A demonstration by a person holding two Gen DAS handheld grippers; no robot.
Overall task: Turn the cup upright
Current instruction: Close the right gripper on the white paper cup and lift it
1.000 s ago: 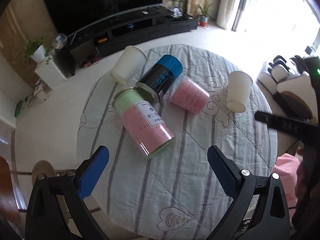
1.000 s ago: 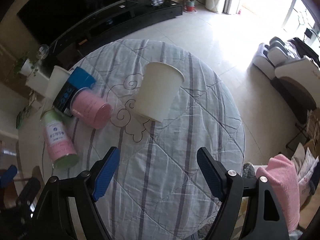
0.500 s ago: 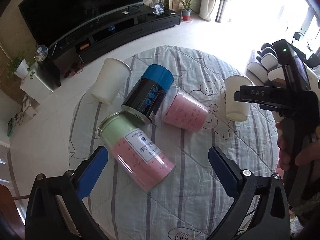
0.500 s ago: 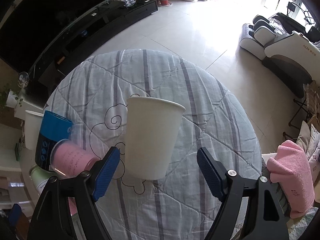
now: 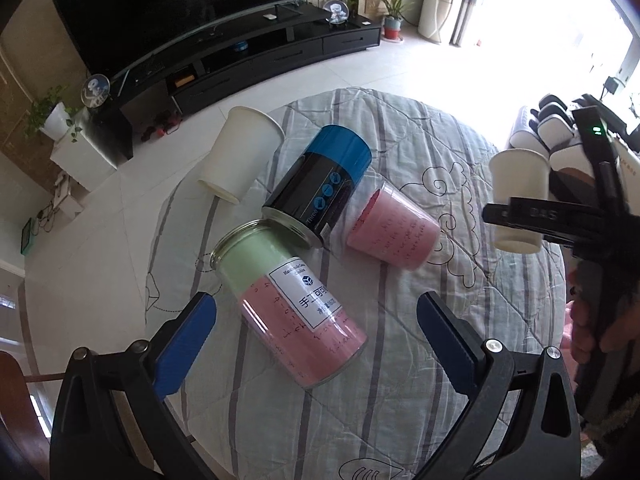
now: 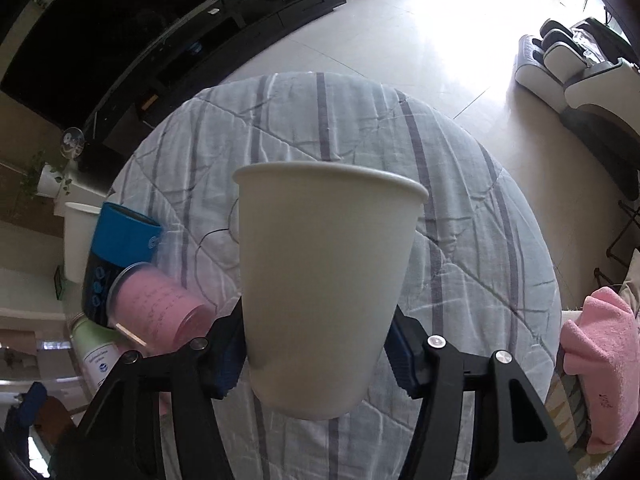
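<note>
Round tabletop [image 6: 500, 240] under striped quilt. Right claw [image 6: 316, 356] pinches paper cup [image 6: 324, 280] low on its wall, near the right edge. Light, crushable: grip gently. Left claw [image 5: 316, 328] wide, empty.

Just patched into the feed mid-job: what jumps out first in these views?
The white paper cup fills the right wrist view, clamped between the right gripper. On the quilted table, a pink-and-green jar lies between the open left gripper, touching the blue-capped black can.
</note>
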